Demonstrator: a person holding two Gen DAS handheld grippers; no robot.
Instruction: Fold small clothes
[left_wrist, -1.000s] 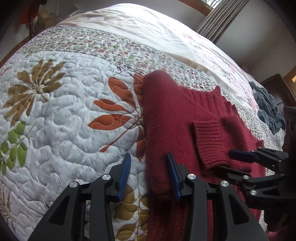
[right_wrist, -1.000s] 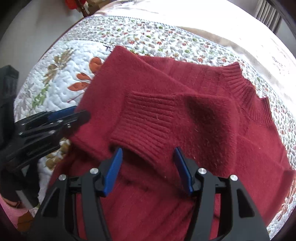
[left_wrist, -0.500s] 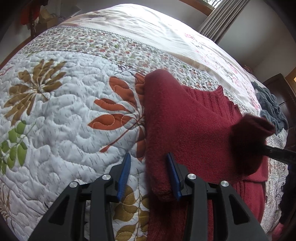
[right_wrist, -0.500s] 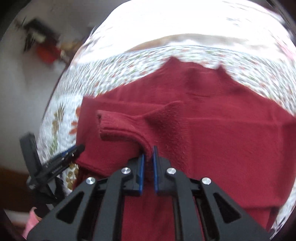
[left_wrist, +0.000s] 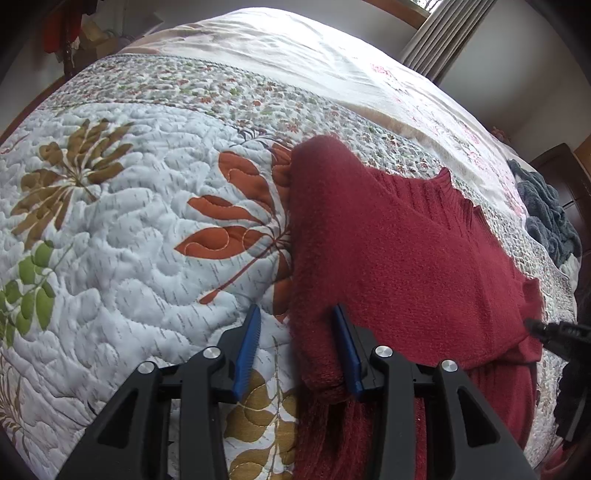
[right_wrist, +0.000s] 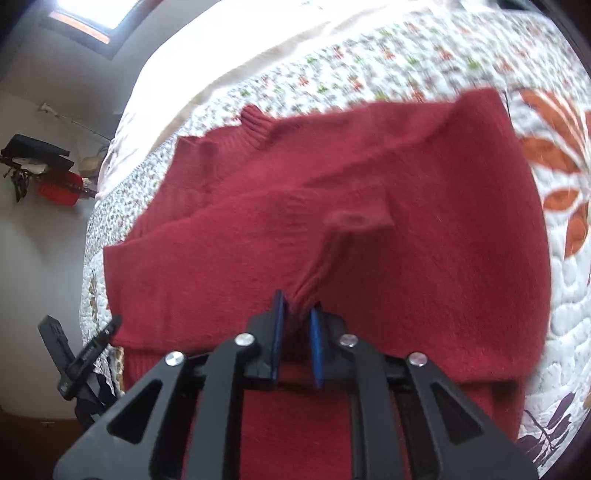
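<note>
Where the quilted bed (left_wrist: 122, 236) fills the left of the left wrist frame, a red sweater (left_wrist: 399, 251) is seen lying on it at centre right, folded over itself. The left hand-held gripper (left_wrist: 299, 343) is held wide at the lower centre, its blue pads straddling the sweater's folded left edge without pinching it. In the right wrist frame, the right hand-held gripper (right_wrist: 297, 332) is clamped on the ribbed cuff (right_wrist: 317, 266) of a sleeve, lifted above the sweater body. A grey blanket (left_wrist: 546, 218) is noted at the far right.
</note>
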